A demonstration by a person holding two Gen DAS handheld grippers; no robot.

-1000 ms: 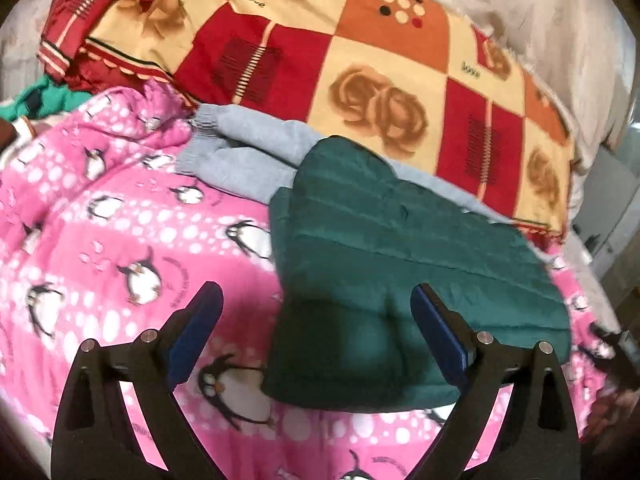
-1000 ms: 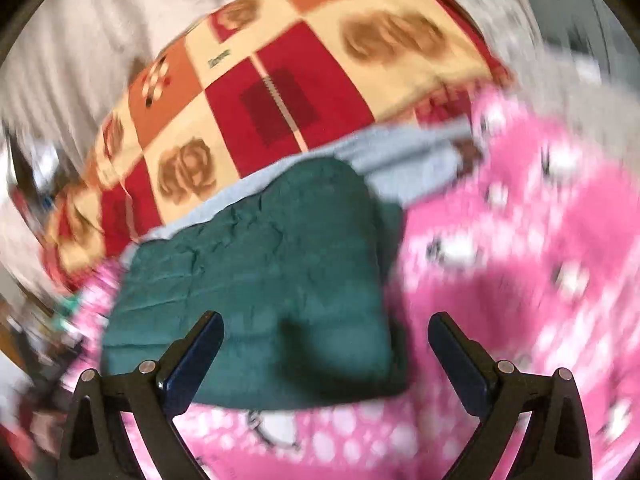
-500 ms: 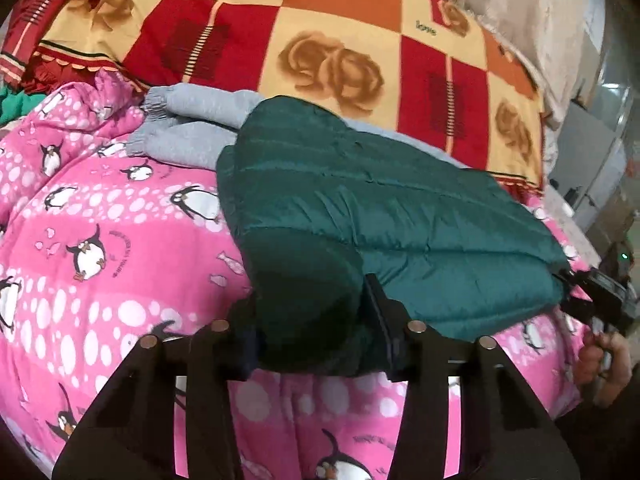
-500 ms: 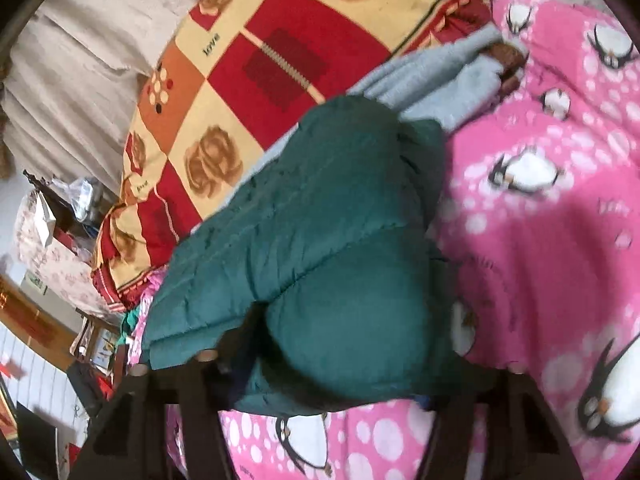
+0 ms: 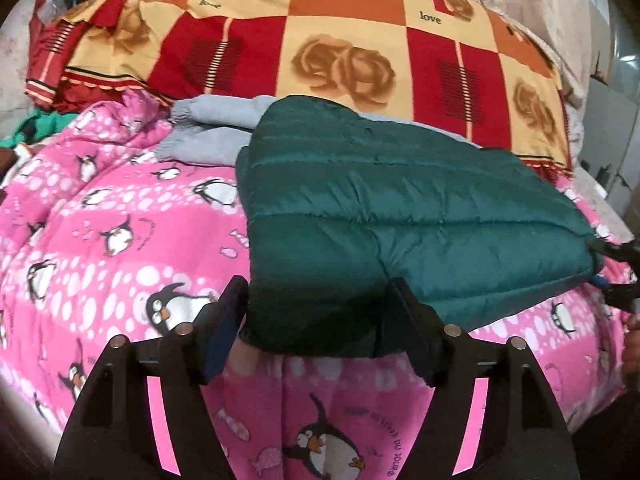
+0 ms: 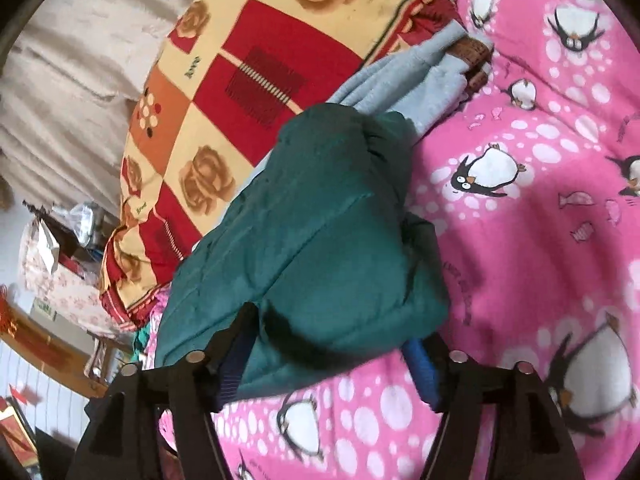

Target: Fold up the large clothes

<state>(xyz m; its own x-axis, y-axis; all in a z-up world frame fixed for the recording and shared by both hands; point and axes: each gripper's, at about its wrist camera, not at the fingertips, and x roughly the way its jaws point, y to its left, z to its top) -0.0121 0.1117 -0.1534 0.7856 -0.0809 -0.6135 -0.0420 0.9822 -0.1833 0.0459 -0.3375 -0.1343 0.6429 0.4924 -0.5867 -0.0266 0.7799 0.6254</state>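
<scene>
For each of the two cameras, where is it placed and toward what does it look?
Left wrist: on the left claw, looking down over the green jacket toward the checked blanket; its own fingers show, and the right claw at the right edge.
Right wrist: on the right claw, at the jacket's other end, tilted; only its own fingers show.
Shared: green jacket, grey garment, pink penguin blanket. Both claws are opening around the jacket.

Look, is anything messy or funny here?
A bit. The green jacket lies across the grey sweater, hiding most of it. Both rest on the pink blanket. Nothing looks torn or spilled.
</scene>
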